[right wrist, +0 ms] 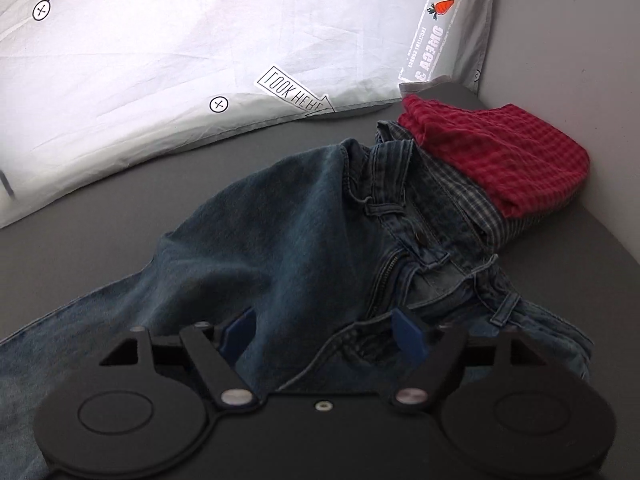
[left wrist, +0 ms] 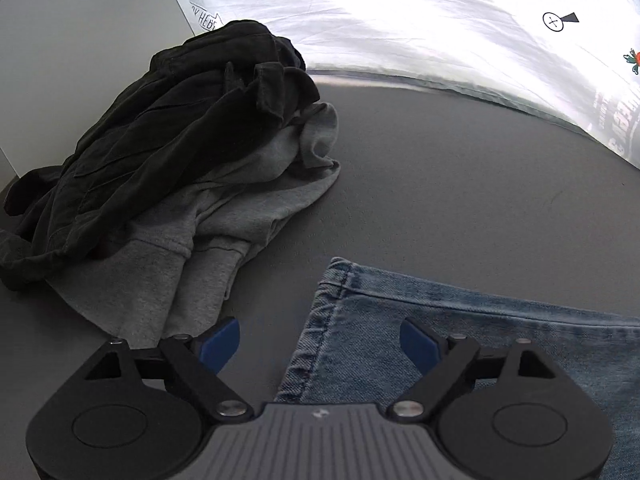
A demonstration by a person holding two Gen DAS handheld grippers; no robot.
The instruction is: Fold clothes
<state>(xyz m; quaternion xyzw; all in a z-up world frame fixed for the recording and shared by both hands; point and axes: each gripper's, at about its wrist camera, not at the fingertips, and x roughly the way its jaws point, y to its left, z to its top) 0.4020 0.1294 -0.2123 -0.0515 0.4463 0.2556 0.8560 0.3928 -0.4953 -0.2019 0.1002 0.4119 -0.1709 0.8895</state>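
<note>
Jeans [right wrist: 280, 236] hem [left wrist: 320, 320] between wide-spread left hand-held gripper [left wrist: 320, 346] fingers.

Both views are strongly fisheye — straight edges bow and the corners fall into black vignette. The white printed sheet [left wrist: 440, 20] at the back is blown out in the left wrist view, its creases nearly lost in glare; in the right wrist view the same sheet [right wrist: 160, 60] is bright but keeps its folds. The grey worktop [left wrist: 460, 184] is evenly and softly lit, with faint shadows. The black garment [left wrist: 160, 120] reads underexposed, detail sinking into dark. Focus holds mid-frame — the nearest denim [right wrist: 60, 360] looks slightly soft.
</note>
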